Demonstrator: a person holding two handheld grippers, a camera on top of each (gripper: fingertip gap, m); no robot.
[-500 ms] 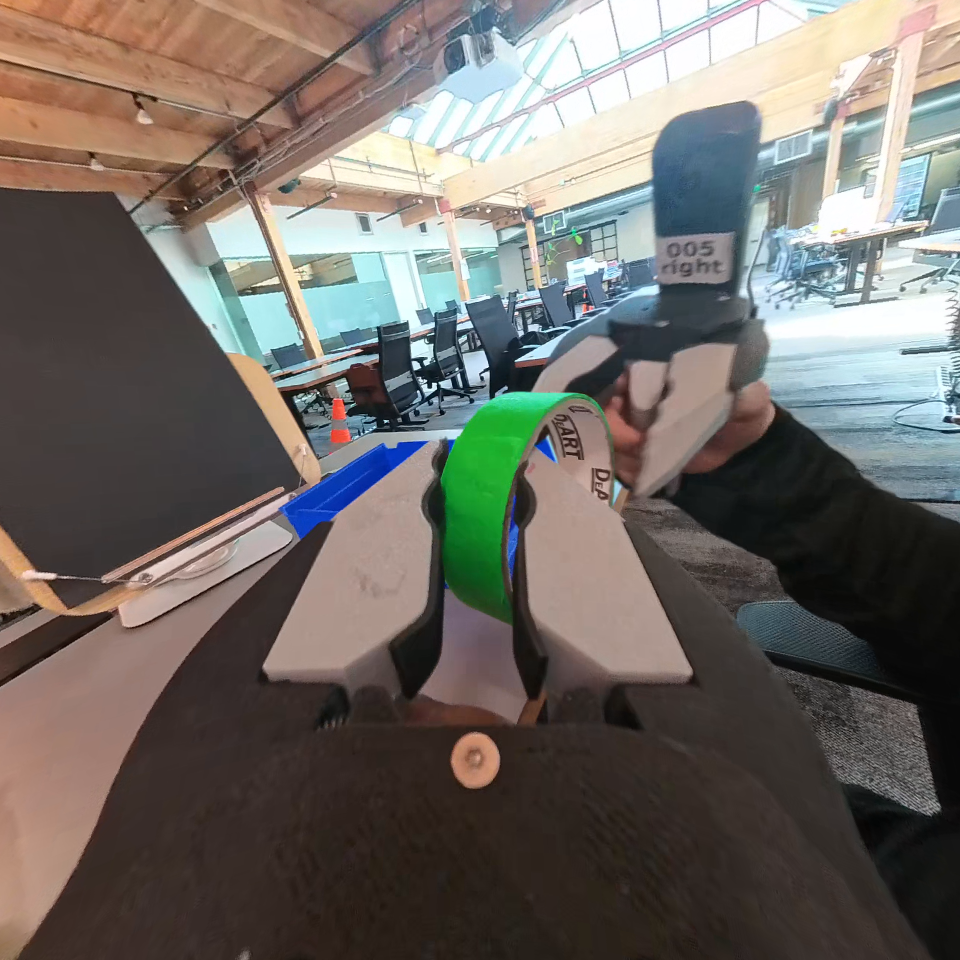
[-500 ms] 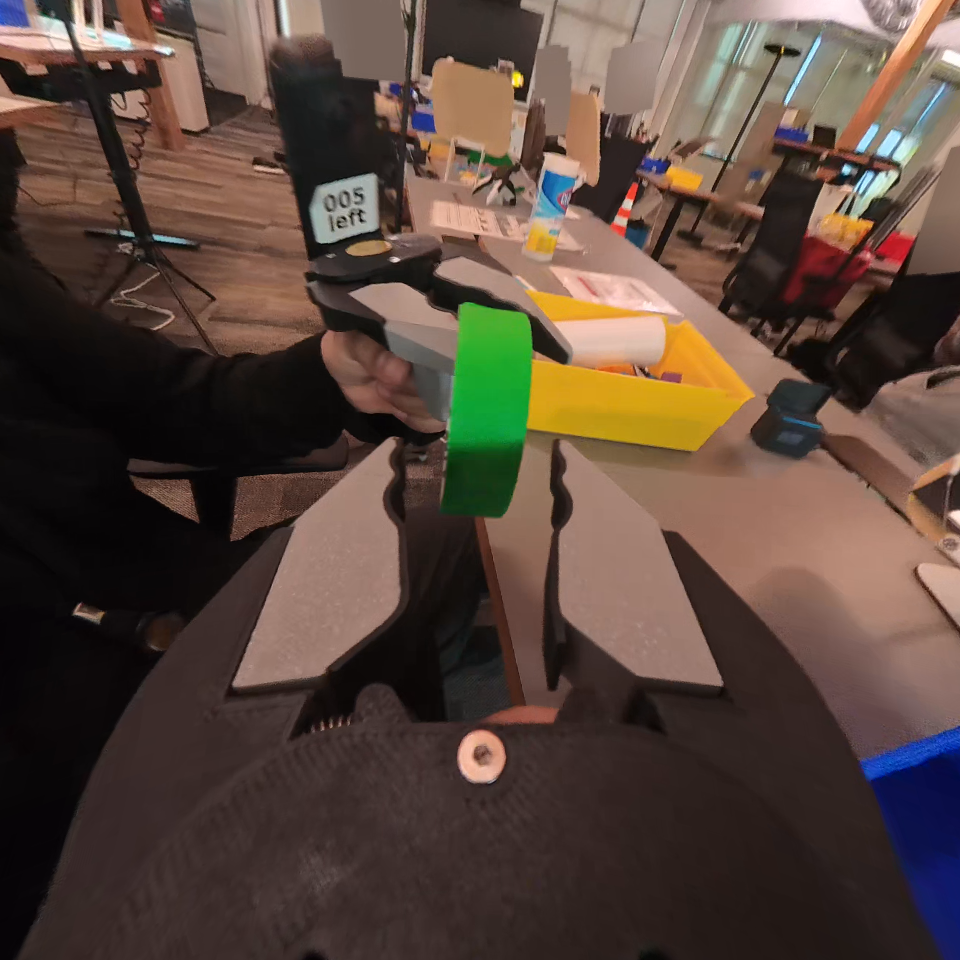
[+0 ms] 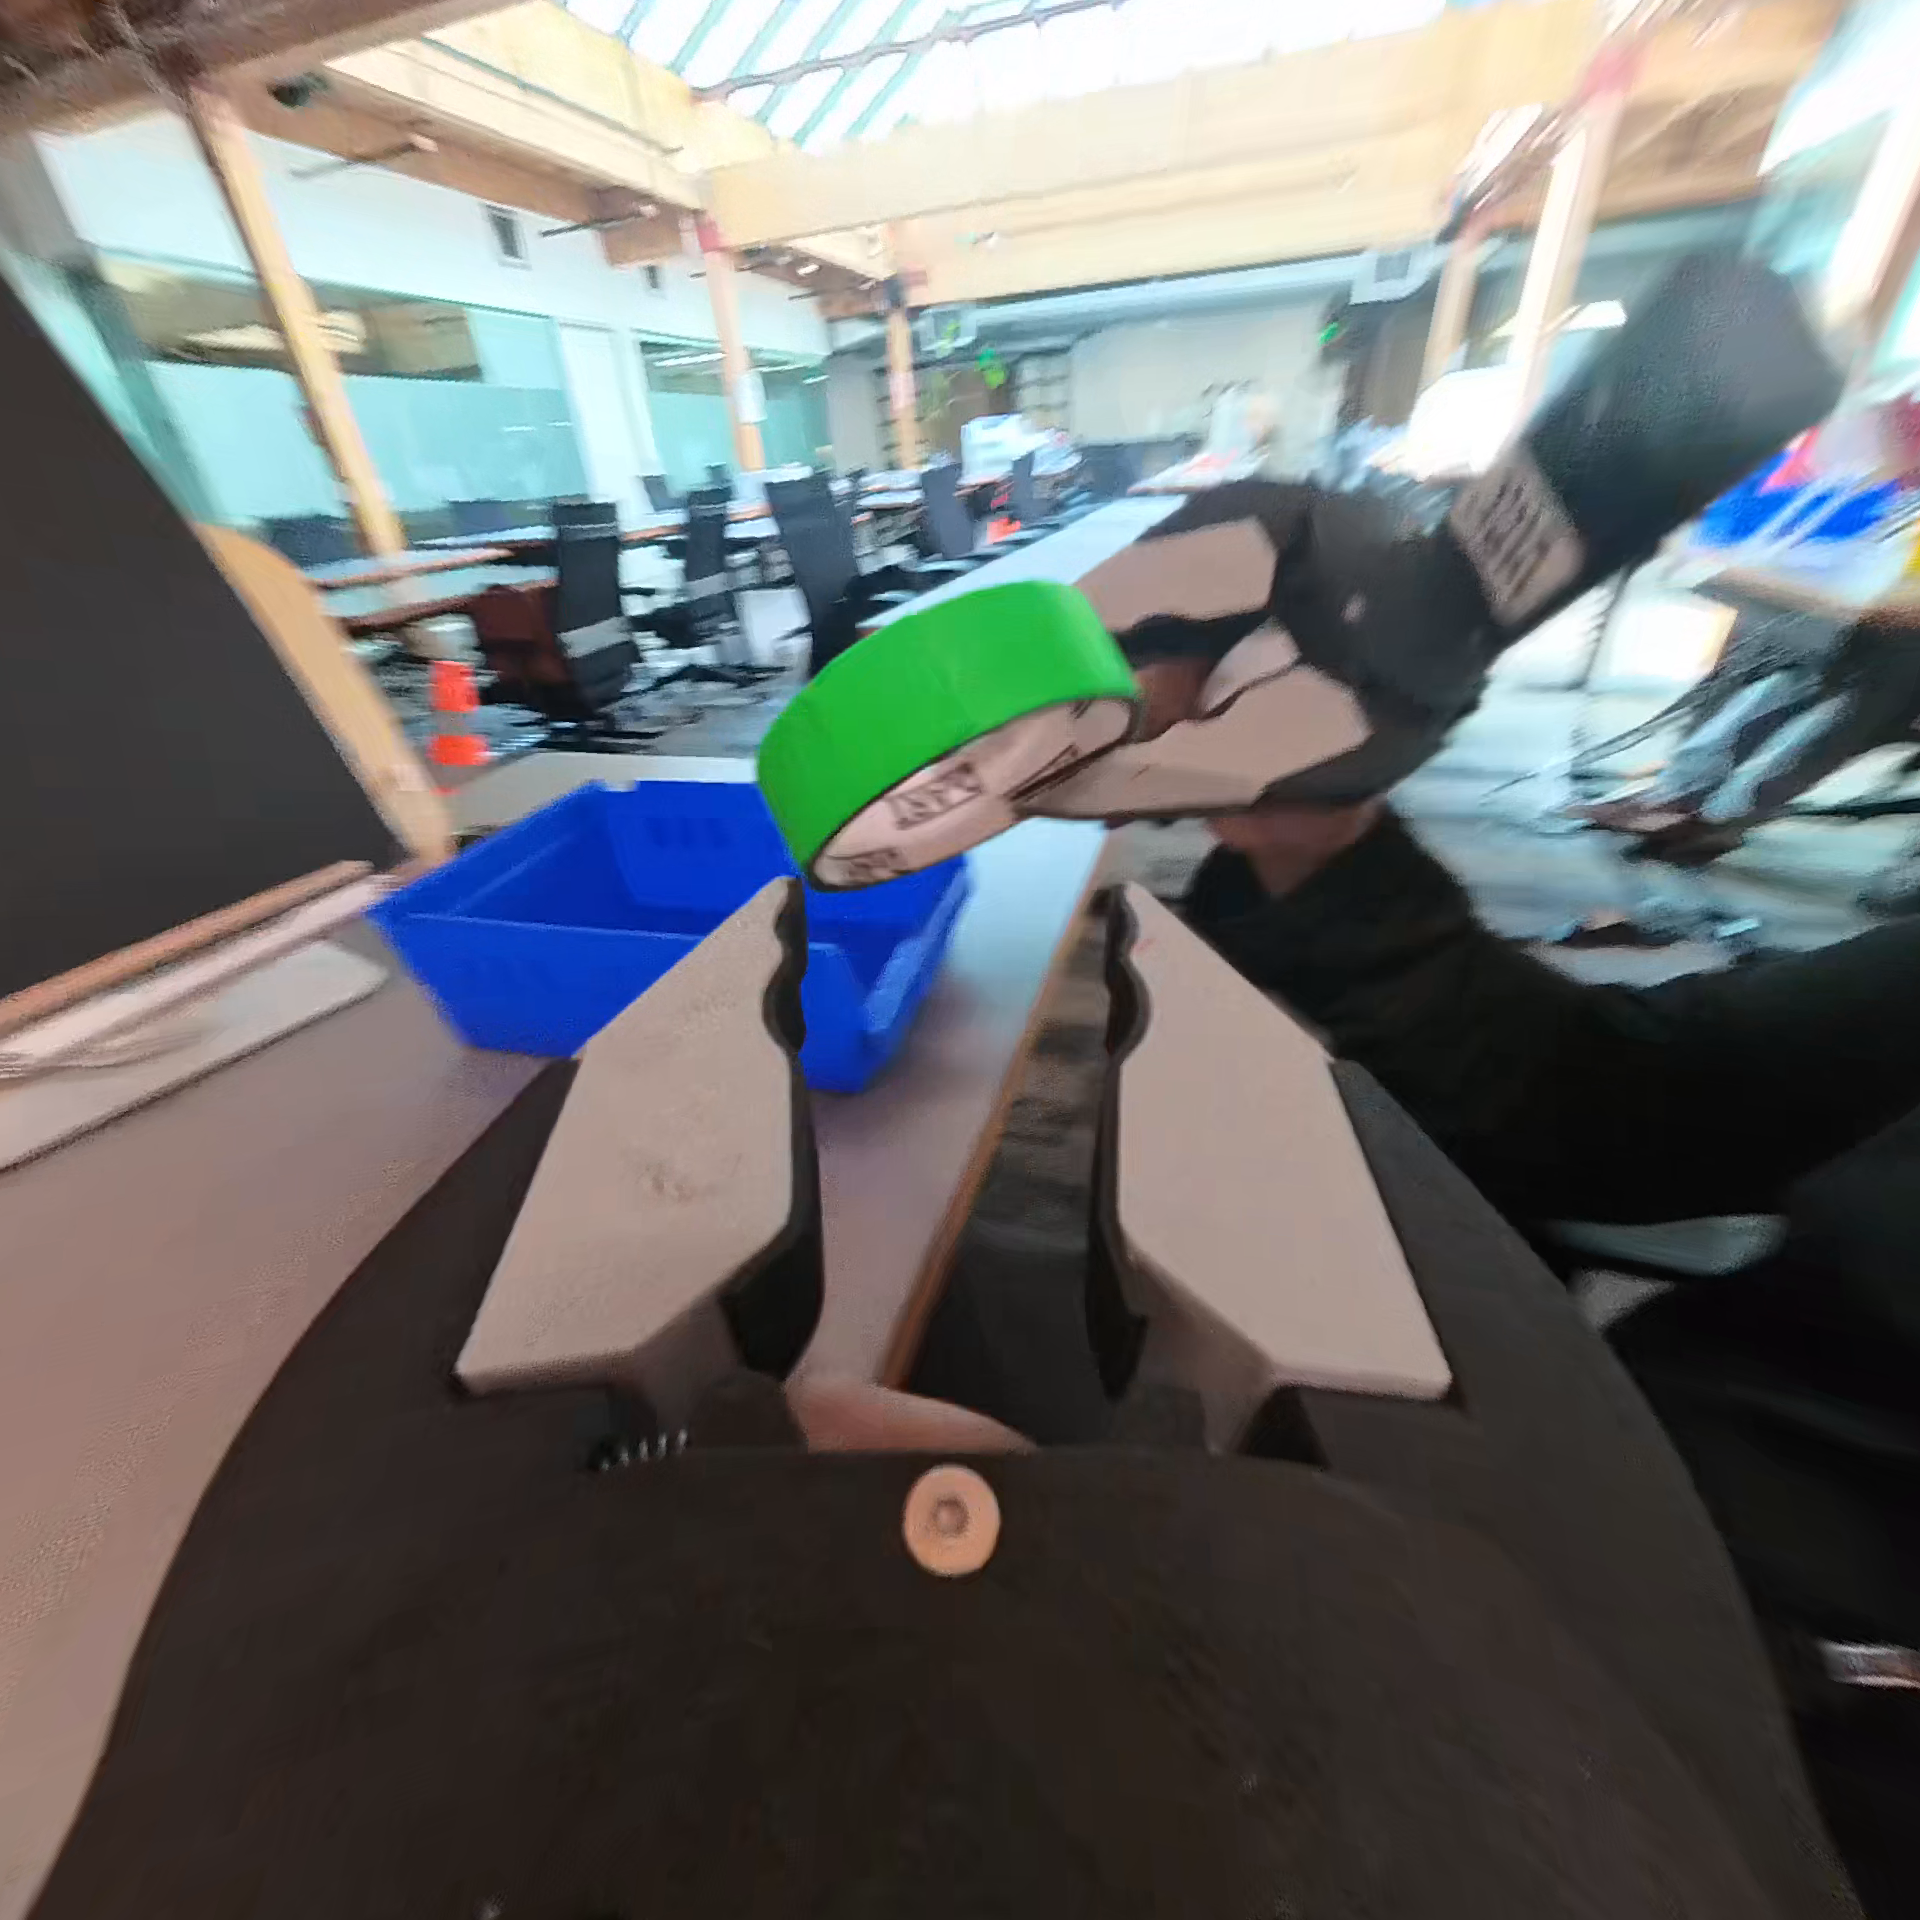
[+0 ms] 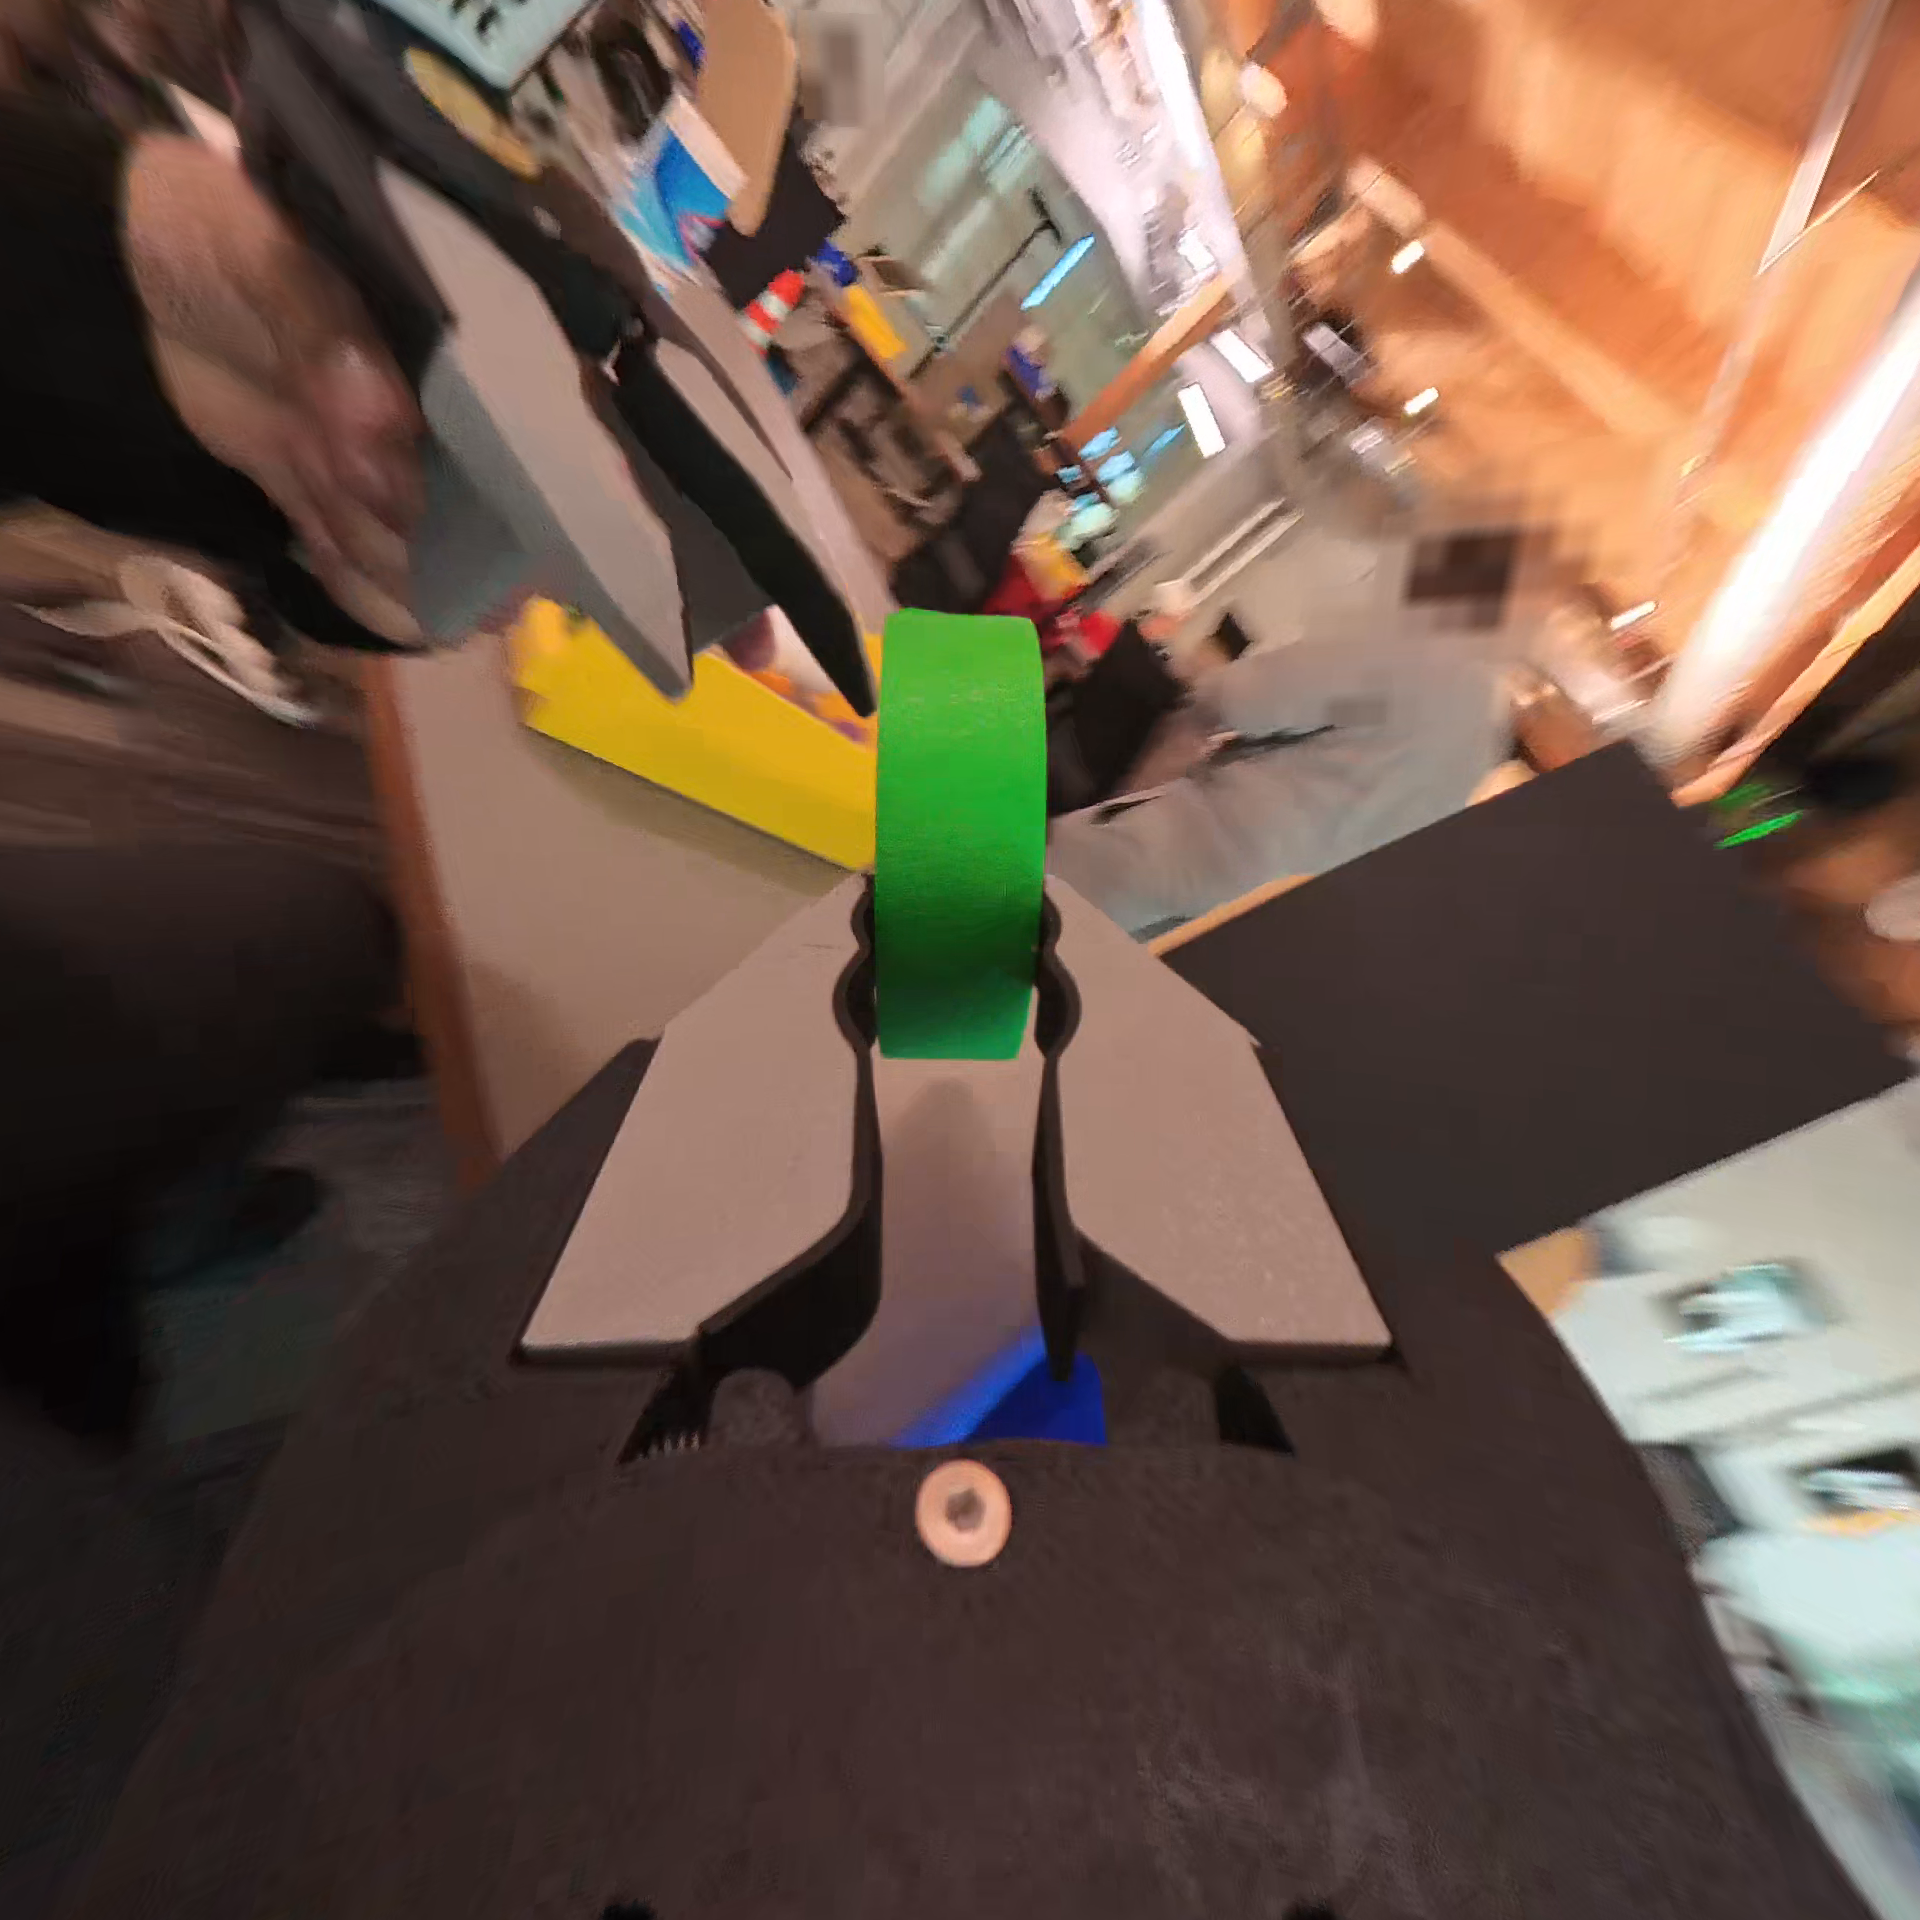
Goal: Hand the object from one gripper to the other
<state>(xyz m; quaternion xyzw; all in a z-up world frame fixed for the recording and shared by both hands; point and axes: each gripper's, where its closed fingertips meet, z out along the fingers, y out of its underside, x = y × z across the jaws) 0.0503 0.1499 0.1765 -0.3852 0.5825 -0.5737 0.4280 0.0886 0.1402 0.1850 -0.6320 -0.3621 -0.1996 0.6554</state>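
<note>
Green tape roll point(image 4: 958, 831) now pinched in right gripper point(image 4: 956, 935), no longer in left gripper point(image 3: 951, 914); left jaws spread, empty, above blue bin point(image 3: 540, 935).

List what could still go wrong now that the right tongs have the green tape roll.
1. The right tongs pinch the tape roll only at their tips, near its lower edge; a quick swing could let it pivot or slip out.
2. The open left tongs sit just under the roll, so a careless move might knock it.
3. If dropped, the roll may miss the blue bin and roll off the table edge.
</note>
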